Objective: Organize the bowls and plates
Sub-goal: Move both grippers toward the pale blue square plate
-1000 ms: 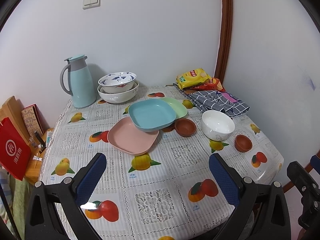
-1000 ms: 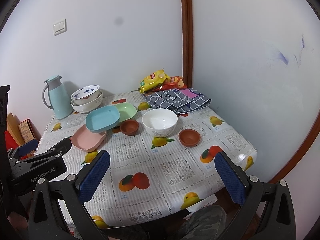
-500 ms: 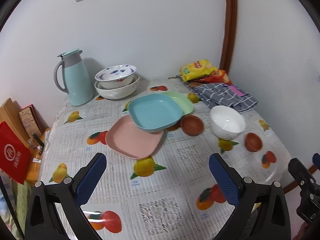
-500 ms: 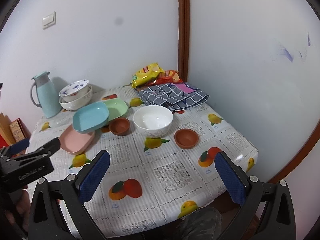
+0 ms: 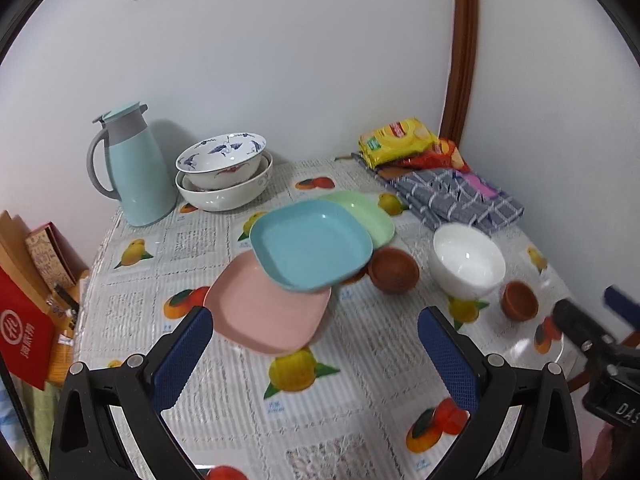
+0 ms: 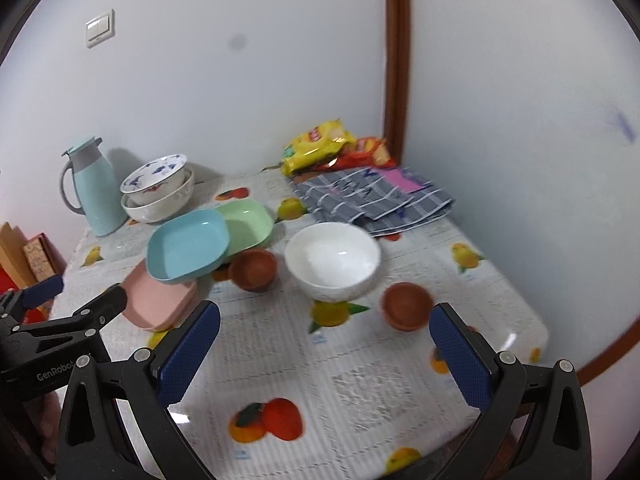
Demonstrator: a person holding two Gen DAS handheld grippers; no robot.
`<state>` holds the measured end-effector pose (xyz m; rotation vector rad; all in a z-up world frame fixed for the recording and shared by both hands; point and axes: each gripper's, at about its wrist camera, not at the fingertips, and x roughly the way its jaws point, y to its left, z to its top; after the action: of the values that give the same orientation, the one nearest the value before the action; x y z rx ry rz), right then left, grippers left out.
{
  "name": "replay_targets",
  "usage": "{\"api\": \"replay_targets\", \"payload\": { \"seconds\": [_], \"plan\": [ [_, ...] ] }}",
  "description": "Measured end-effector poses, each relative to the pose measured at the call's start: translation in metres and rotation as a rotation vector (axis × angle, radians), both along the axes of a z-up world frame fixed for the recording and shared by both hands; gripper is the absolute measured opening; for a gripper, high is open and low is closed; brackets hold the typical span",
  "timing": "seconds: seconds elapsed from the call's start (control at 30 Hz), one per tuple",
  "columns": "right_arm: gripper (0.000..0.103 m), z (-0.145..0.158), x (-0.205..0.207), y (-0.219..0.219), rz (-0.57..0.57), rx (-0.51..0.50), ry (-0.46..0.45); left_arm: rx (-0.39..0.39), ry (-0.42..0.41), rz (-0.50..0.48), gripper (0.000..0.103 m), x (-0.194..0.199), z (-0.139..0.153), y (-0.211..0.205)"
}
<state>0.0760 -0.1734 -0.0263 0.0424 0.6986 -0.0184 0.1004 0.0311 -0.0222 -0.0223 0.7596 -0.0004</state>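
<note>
**Plates and bowls at the outset of sorting**

The blue plate (image 5: pixel 312 246) lies tilted across the pink plate (image 5: pixel 268 312) and green plate (image 5: pixel 360 214) at mid-bench; beside them stand a brown bowl (image 5: pixel 394 270), the white bowl (image 5: pixel 468 260) and a second brown bowl (image 5: pixel 520 300). Two patterned bowls (image 5: pixel 224 172) already nest near the jug (image 5: pixel 132 172). Left gripper (image 5: pixel 316 354) and right gripper (image 6: pixel 324 352) hover over the bench (image 5: pixel 360 400), jaws spread wide and empty. By appearance, nearly all sorting remains.
</note>
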Motion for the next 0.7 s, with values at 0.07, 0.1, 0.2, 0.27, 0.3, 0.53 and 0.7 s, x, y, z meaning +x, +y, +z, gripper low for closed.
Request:
{"api": "replay_targets", "payload": {
  "seconds": [0.07,0.1,0.2,0.27,0.3,0.53,0.7],
  "plan": [
    [0.103,-0.001,0.013,0.003,0.022,0.033,0.022,-0.047,-0.004,-0.005,0.103,0.006,0.002,0.008],
    [0.103,0.000,0.018,0.005,0.029,0.042,0.012,-0.064,-0.010,0.005,0.103,0.010,0.003,0.013],
    [0.103,0.001,0.036,0.011,0.044,0.036,0.008,-0.044,-0.018,0.031,0.103,0.020,0.004,0.018],
    [0.103,0.000,0.051,0.016,0.058,0.030,0.015,-0.034,-0.014,0.049,0.103,0.028,0.004,0.022],
    [0.103,0.000,0.057,0.019,0.065,0.030,0.017,-0.042,-0.016,0.056,0.103,0.032,0.004,0.025],
    [0.103,-0.008,0.100,0.034,0.111,0.046,0.025,-0.033,-0.002,0.115,0.103,0.058,-0.005,0.044],
    [0.102,-0.014,0.128,0.042,0.143,0.052,0.022,-0.072,0.023,0.148,0.103,0.079,-0.018,0.059]
  ]
}}
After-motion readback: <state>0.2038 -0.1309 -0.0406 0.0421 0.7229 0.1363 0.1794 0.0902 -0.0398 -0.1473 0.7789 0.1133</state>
